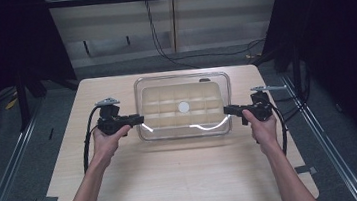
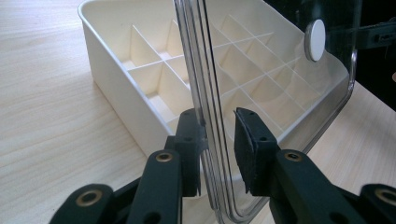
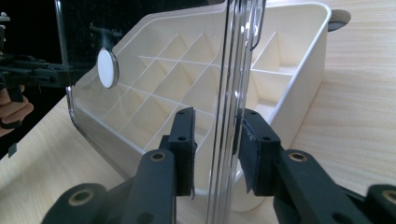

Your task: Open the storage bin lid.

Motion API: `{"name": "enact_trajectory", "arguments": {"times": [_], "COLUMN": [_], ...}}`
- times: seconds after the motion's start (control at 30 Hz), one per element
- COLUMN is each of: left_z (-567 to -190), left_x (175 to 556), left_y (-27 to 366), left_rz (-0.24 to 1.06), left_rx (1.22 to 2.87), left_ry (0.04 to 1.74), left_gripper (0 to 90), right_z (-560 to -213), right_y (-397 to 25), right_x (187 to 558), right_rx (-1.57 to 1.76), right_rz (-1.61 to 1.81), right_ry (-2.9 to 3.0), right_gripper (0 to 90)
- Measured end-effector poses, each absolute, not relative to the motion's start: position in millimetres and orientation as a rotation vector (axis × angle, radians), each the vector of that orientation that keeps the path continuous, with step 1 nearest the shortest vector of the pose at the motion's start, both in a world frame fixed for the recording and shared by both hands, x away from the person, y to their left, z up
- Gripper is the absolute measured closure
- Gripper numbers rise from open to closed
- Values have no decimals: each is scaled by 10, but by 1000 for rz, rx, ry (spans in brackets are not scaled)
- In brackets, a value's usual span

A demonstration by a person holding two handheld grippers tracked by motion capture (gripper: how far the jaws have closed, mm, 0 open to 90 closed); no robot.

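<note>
A clear plastic lid [image 1: 166,101] with a white round disc [image 1: 183,107] at its middle stands upright on edge across a cream box [image 2: 112,79] divided into several compartments. My left gripper [image 1: 141,118] is shut on the lid's left edge, and the lid's rim [image 2: 212,140] sits between its pads. My right gripper [image 1: 225,109] is shut on the right edge in the same way, with the rim [image 3: 229,116] between its pads. The box [image 3: 303,79] rests on the table and lies mostly behind the lid. The compartments that show hold nothing.
The light wooden table [image 1: 174,176] extends well in front of the box and to both sides of it. A small grey thing [image 3: 338,17] lies just behind the box's far corner. Cables run over the floor beyond the table's far edge.
</note>
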State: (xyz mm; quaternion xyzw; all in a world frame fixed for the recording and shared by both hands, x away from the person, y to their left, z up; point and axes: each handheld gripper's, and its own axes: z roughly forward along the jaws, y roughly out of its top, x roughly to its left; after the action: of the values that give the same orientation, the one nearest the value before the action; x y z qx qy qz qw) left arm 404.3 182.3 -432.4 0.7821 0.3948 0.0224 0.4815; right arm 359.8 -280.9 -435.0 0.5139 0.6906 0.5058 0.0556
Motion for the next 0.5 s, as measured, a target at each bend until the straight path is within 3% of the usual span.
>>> {"name": "enact_trajectory", "arguments": {"times": [0.17, 0.5], "left_z": [-4333, -4317], "left_x": [4008, 3941], "left_y": [1827, 1817], "left_rz": [61, 78], "left_rx": [1923, 1920], "left_ry": [962, 968], "left_gripper": [723, 735], "right_z": [-4358, -4338], "right_y": [-2813, -2805], "right_x": [3573, 3527], "right_rx": [1558, 1582], "right_rz": [1550, 1539], "right_ry": [2080, 2064], "right_gripper": [742, 746]}}
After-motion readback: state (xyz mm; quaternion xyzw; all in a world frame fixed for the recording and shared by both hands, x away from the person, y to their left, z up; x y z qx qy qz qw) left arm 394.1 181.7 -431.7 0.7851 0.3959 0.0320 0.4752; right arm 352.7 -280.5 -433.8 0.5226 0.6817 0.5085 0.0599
